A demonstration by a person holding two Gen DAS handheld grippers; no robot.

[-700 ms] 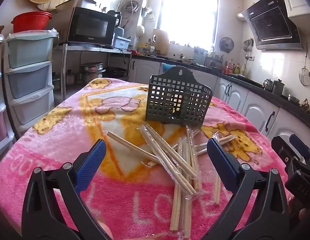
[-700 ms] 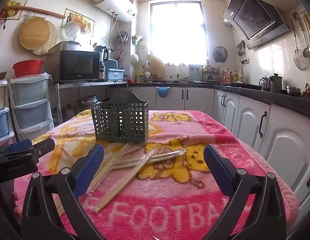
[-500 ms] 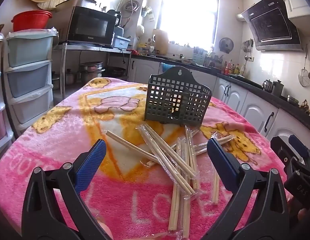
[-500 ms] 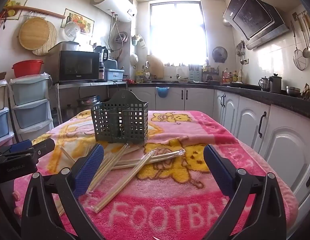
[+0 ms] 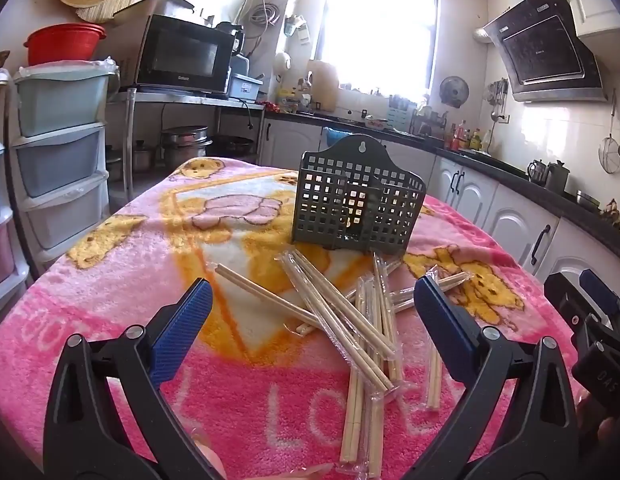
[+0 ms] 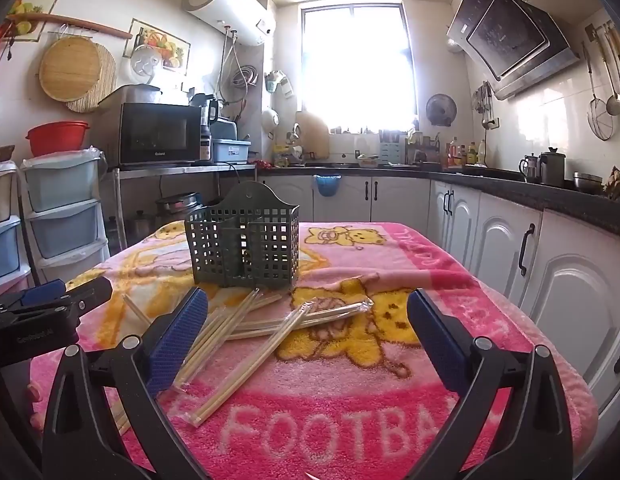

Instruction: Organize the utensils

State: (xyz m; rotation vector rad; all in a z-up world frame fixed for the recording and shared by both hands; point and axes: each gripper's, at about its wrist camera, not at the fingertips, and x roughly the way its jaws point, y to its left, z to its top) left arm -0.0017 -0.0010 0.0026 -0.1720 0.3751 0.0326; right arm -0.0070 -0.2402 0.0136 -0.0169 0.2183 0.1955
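The holder (image 5: pixel 358 196), a dark green grid caddy, is standing upright on the worktop (image 5: pixel 121 280), which is lying under a pink blanket. It looks empty through the grid, though I cannot be sure of its far compartments. The chopsticks (image 5: pixel 350 312), most of them in clear wrappers, are lying in a crossed heap just in front of the holder, on the side nearer the cameras; one bare pair is angling off to the holder's left.

The left gripper (image 5: pixel 310 320) is hovering in front of the heap with its jaws spread wide and nothing between them. The right gripper (image 6: pixel 307 328) is hovering to the right of the holder's front, its jaws likewise standing wide apart and gripping nothing. Neither one is touching a chopstick.

By my reading, sorting is only beginning: nothing is sitting in the holder yet, and the step in hand is choosing a first pair from the heap. The next move is calling for one gripper to drop over a single topmost pair, closing across its width near the middle so it lifts level. The wrappers are looking slick and the sticks are overlapping, so a low grab is risking dragging neighbours along.
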